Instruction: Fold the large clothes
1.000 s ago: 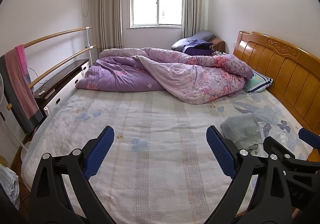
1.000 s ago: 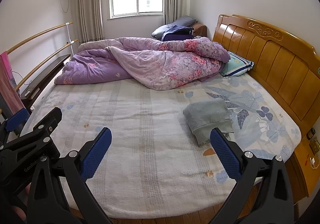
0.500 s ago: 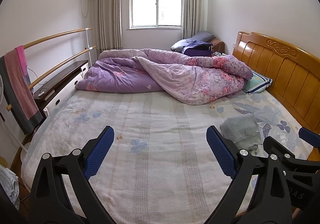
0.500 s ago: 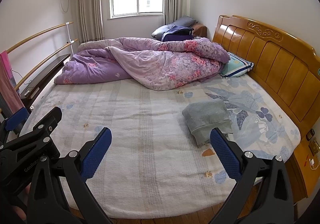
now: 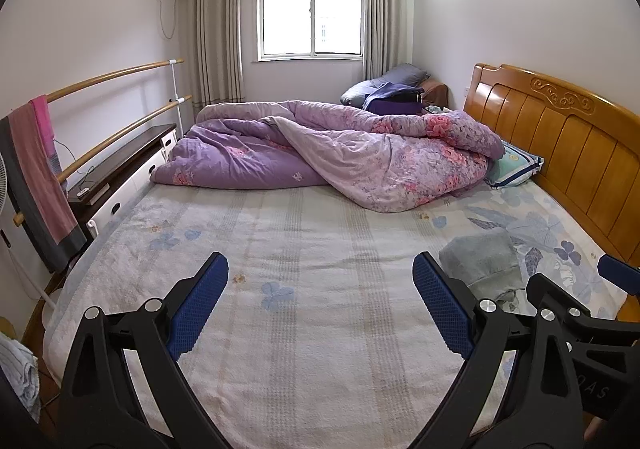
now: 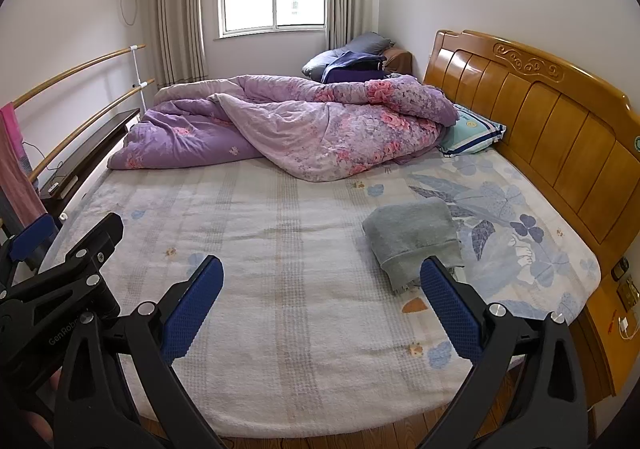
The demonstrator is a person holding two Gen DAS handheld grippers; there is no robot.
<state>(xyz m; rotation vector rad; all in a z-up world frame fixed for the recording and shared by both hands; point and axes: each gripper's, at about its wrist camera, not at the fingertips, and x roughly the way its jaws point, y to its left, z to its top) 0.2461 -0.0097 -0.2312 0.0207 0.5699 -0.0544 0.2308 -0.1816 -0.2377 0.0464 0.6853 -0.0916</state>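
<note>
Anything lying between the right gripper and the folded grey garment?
Nothing: in the right wrist view, only bare bedsheet separates the right gripper from the grey garment.

Folded garment [image 6: 414, 239] on the bed [image 6: 288, 289] near the headboard [image 6: 552, 121] at right; quilt [image 6: 304, 125] behind; rails [image 5: 116, 105] at left.

Black plastic left gripper [image 5: 320, 303] and right gripper [image 6: 321, 299], blue textured pads, silver screws

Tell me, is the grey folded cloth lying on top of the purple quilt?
No, the grey cloth lies on the bare bedsheet near the headboard side, clearly apart from the purple quilt.
</note>
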